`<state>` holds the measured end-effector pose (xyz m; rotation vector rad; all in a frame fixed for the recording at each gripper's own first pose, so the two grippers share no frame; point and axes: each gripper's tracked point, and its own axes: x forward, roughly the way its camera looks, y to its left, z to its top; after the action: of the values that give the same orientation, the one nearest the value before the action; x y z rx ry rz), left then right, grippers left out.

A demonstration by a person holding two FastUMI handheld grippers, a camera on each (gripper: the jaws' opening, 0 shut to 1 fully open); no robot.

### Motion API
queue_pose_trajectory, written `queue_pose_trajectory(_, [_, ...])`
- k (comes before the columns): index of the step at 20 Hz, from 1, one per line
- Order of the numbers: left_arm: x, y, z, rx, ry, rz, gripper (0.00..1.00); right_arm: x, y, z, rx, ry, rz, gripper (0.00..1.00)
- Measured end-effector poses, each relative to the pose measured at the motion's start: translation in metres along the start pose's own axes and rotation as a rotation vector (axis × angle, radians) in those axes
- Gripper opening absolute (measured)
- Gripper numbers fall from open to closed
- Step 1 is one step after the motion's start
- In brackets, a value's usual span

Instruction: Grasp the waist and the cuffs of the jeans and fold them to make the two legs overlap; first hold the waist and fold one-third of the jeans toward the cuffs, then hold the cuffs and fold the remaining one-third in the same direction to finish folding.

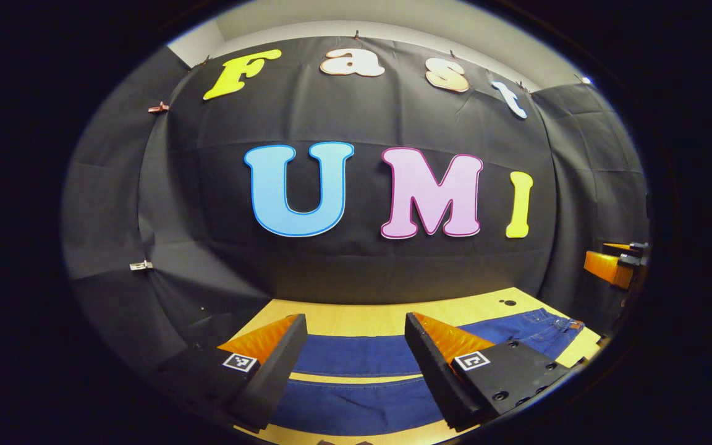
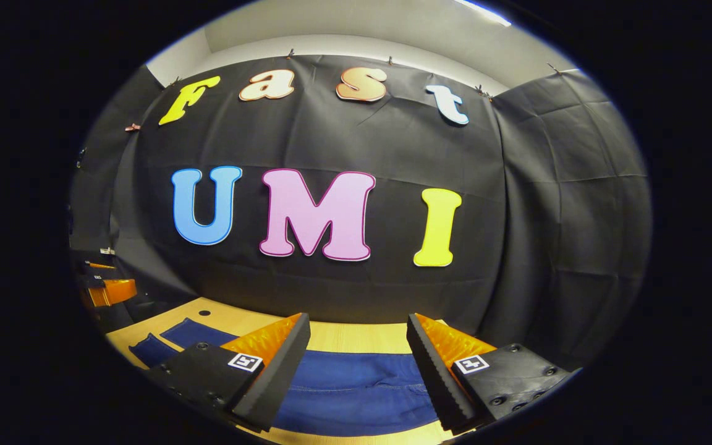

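Dark blue jeans (image 1: pixel 356 355) lie flat on a light wooden table (image 1: pixel 331 309), the two legs side by side with a strip of wood showing between them. Their waist (image 1: pixel 554 324) points to the right in the left gripper view. My left gripper (image 1: pixel 354 318) hovers open above the legs, holding nothing. In the right gripper view, my right gripper (image 2: pixel 359 318) is open over the upper part of the jeans (image 2: pixel 356 383), and the cuffs (image 2: pixel 164 343) lie far left. Each gripper also appears at the edge of the other's view: the right gripper (image 1: pixel 609 266) and the left gripper (image 2: pixel 109 290).
The booth's black cloth wall (image 1: pixel 356 266) rises just behind the table's far edge. A small dark hole (image 1: pixel 507 303) marks the tabletop near the waist. The table's bare wood (image 2: pixel 356 337) runs between the jeans and the wall.
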<state>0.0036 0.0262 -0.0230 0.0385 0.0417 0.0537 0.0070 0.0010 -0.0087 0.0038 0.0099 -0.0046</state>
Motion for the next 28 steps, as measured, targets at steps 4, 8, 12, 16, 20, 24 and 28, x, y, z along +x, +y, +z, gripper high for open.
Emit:
queue_pose_trajectory(4, [0.003, 0.026, -0.021, 0.077, 0.045, 0.039, 0.99, 0.002, -0.007, -0.005, -0.007, 0.011, -0.014, 0.96])
queue_pose_trajectory(8, [0.002, 0.066, -0.053, 0.257, 0.127, 0.027, 0.98, 0.006, -0.022, -0.006, -0.021, 0.021, -0.033, 0.96])
queue_pose_trajectory(12, [-0.001, 0.112, -0.101, 0.457, 0.269, -0.022, 0.98, 0.008, -0.042, -0.011, -0.075, 0.031, -0.055, 0.96])
queue_pose_trajectory(16, [-0.015, 0.145, -0.173, 0.708, 0.436, -0.174, 0.98, 0.012, -0.061, -0.020, -0.156, 0.060, -0.069, 0.96])
queue_pose_trajectory(20, [-0.034, 0.177, -0.235, 0.923, 0.600, -0.291, 0.98, 0.013, -0.088, -0.028, -0.230, 0.083, -0.096, 0.96])
queue_pose_trajectory(24, [-0.028, 0.204, -0.277, 1.077, 0.700, -0.351, 0.98, 0.012, -0.117, -0.047, -0.313, 0.143, -0.117, 0.94])
queue_pose_trajectory(28, [-0.021, 0.222, -0.316, 1.202, 0.796, -0.451, 0.98, 0.008, -0.146, -0.052, -0.360, 0.172, -0.160, 0.96])
